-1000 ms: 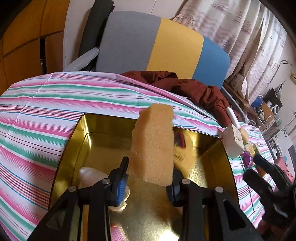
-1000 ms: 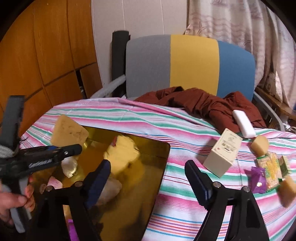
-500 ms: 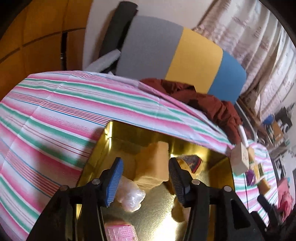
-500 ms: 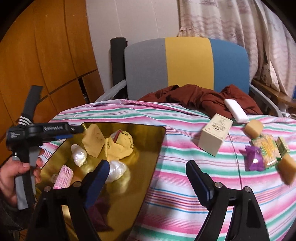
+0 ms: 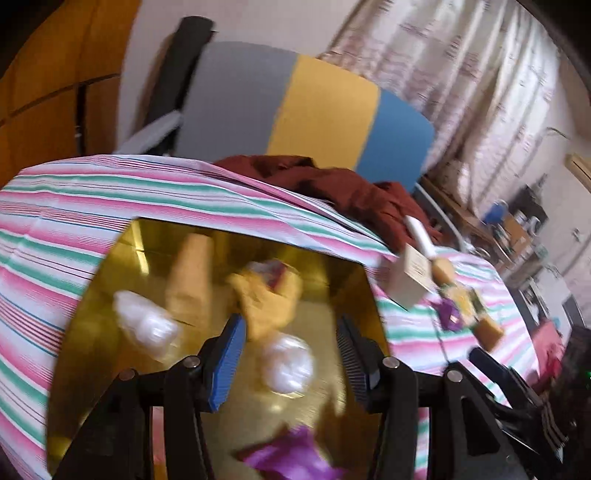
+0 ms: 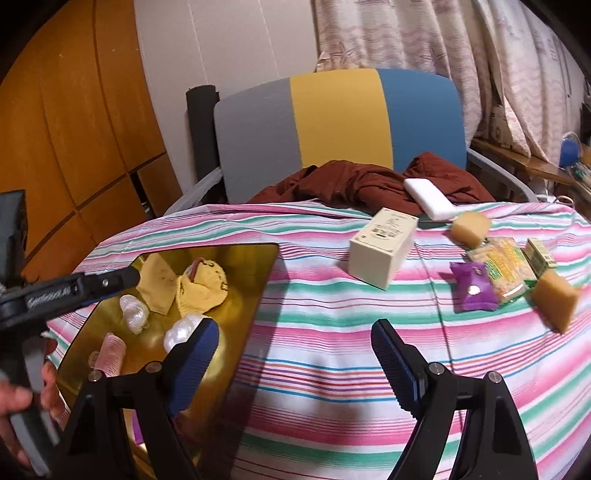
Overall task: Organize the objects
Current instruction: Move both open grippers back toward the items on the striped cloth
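A gold tray point(image 5: 147, 236) point(image 6: 266, 266) lies on the striped cloth at the left. In it are a tan sponge point(image 5: 190, 273) point(image 6: 157, 278), a yellow pouch point(image 5: 271, 299) point(image 6: 201, 286), two clear wrapped bundles point(image 5: 146, 326) point(image 6: 133, 308), a pink roll point(image 6: 110, 352) and a purple packet point(image 5: 291, 458). My left gripper point(image 5: 290, 354) is open and empty above the tray. My right gripper point(image 6: 295, 350) is open and empty over the cloth, right of the tray. A cream box point(image 6: 382, 251), two sponge pieces point(image 6: 471, 229), a purple packet point(image 6: 471, 291) and snack packs point(image 6: 500, 266) lie on the cloth at the right.
A chair with a grey, yellow and blue back point(image 6: 340, 122) stands behind the table. A dark red cloth point(image 6: 365, 181) and a white block point(image 6: 428, 197) lie at the far table edge. Wooden panels point(image 6: 74, 129) stand at the left, curtains point(image 6: 443, 33) at the back right.
My left gripper opened and let go of the tan sponge, which now lies in the tray, then drew back to the right. My right gripper moved right, away from the tray.
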The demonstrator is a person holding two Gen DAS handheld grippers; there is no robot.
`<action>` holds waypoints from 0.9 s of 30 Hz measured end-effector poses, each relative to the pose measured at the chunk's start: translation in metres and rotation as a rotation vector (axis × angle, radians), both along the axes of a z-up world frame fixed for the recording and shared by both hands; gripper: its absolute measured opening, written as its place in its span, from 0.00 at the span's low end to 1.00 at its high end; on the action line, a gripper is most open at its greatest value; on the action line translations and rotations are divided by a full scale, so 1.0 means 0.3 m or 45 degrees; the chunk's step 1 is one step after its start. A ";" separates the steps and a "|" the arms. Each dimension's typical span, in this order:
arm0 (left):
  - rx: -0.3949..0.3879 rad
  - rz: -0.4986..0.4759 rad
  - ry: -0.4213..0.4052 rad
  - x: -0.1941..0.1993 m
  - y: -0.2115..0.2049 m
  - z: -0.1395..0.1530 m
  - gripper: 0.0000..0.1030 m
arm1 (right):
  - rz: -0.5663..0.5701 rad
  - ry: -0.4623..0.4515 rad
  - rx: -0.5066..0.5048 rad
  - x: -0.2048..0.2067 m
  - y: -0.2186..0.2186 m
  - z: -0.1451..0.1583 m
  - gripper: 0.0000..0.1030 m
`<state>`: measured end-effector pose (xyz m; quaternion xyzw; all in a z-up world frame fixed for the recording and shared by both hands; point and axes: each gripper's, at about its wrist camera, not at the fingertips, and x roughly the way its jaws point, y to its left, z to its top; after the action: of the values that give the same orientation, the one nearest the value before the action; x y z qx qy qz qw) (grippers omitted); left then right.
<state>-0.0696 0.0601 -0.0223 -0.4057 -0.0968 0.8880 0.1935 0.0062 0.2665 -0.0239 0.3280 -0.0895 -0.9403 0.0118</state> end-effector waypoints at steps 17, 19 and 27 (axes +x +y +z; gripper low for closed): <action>-0.070 -0.449 -0.065 0.222 0.379 -0.043 0.50 | -0.200 -0.068 -0.054 0.124 0.252 -0.093 0.83; -0.094 -0.486 -0.073 0.238 0.411 -0.053 0.50 | -0.223 -0.086 -0.058 0.140 0.287 -0.113 0.83; -0.225 -0.604 -0.085 0.292 0.558 -0.084 0.50 | -0.350 -0.124 -0.026 0.224 0.476 -0.186 0.86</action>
<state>0.0181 0.2277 -0.0476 -0.4614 0.0729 0.8090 0.3568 0.0733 0.4092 -0.0797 0.3579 -0.1437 -0.9151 -0.1181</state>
